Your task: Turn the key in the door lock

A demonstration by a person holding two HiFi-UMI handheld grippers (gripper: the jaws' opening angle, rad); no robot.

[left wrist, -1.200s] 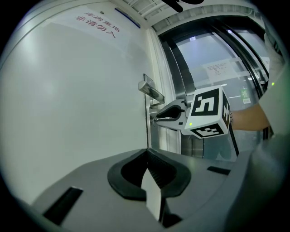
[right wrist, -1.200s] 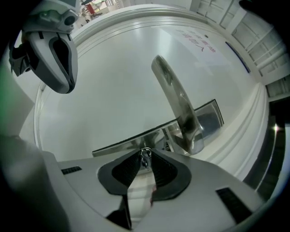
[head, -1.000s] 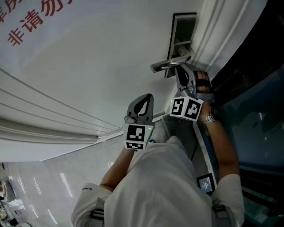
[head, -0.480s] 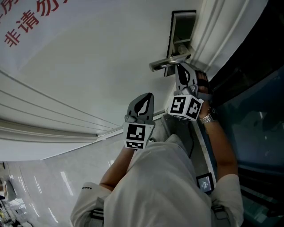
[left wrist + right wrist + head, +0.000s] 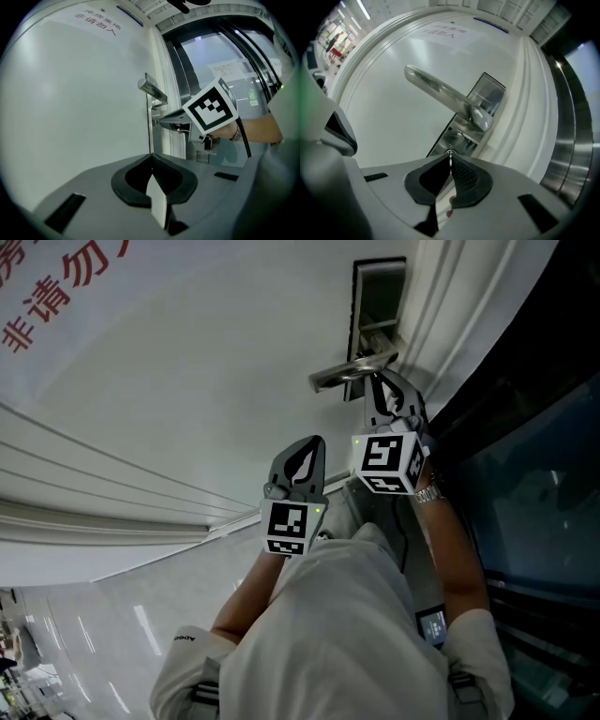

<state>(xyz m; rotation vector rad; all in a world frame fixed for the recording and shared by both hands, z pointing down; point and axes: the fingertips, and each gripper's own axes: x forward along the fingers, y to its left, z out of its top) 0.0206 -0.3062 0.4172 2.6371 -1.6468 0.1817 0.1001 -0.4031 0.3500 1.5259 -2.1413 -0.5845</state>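
The silver door handle point(image 5: 349, 373) sticks out from a metal lock plate point(image 5: 377, 298) on the white door. Just below the handle, my right gripper point(image 5: 378, 382) is pressed up to the lock. In the right gripper view its jaws meet at the tips point(image 5: 450, 153) with the thin silver key point(image 5: 450, 159) pinched between them, right at the keyhole on the plate point(image 5: 487, 96) under the handle point(image 5: 440, 91). My left gripper point(image 5: 307, 444) hangs back from the door, left of the lock, shut with nothing in it point(image 5: 151, 157). From the left gripper view the right gripper point(image 5: 161, 123) touches the lock.
White door mouldings point(image 5: 112, 484) run along the left. A paper notice with red characters point(image 5: 56, 296) is stuck on the door. The white door frame point(image 5: 469, 296) and a dark glass panel point(image 5: 534, 474) lie to the right of the lock.
The right gripper has rolled about its own axis, its marker cube turning to show another face, while staying at the lock. The left gripper has held still.
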